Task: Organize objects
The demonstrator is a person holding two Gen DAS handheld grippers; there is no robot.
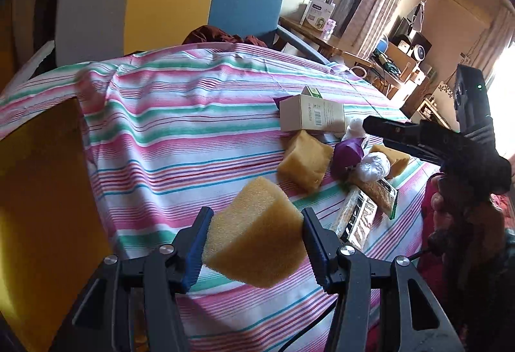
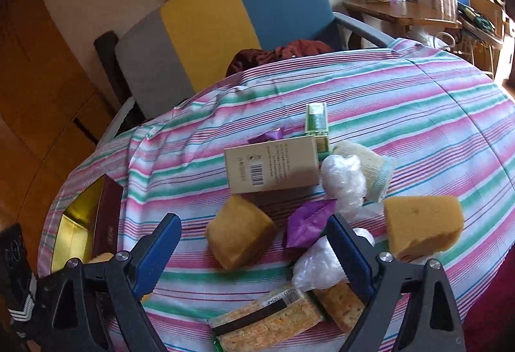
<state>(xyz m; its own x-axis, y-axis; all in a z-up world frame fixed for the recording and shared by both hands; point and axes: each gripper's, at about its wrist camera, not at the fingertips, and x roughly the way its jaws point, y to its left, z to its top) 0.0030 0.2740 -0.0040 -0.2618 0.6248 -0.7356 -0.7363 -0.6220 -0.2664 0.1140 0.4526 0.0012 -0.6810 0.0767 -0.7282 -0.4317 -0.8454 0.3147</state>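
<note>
Yellow sponge wedge (image 1: 256, 233) clamped betw. the blue pads of the left gripper (image 1: 254, 242), jaws part-closed, pads pressing both sides. Sponge is off the cloth, held above the near part of the striped tablecloth (image 1: 193, 133).

Just L of it in left wrist view: open yellow-lined box (image 1: 42, 191) w/ dark red wall, sitting at the table's edge.

Right gripper (image 2: 254, 250) – jaws wide apart, nothing betw. the pads; hangs over the clutter pile. Seen from left wrist cam as a black tool (image 1: 450, 152) coming in from the R, a hand (image 1: 441, 204) under it.

Pile on cloth, mid-table:
- second sponge block (image 2: 239, 231), lying betw. the right jaws' line of sight, not touched
- third sponge (image 2: 423, 224) to the R, near the table's edge
- beige carton w/ barcode (image 2: 273, 166), lying flat
- small green carton (image 2: 317, 126) behind it
- purple wrapper (image 2: 307, 226), crumpled
- clear plastic wad (image 2: 344, 181) beside a pale cloth roll (image 2: 367, 168)
- 2 cracker packs (image 2: 267, 316) nearest the cam, one partly under right finger

Behind table: chair w/ grey/yellow/blue back (image 1: 167, 1), dark red garment (image 1: 222, 34) on seat. Window & desk clutter far R, too small to ID.
</note>
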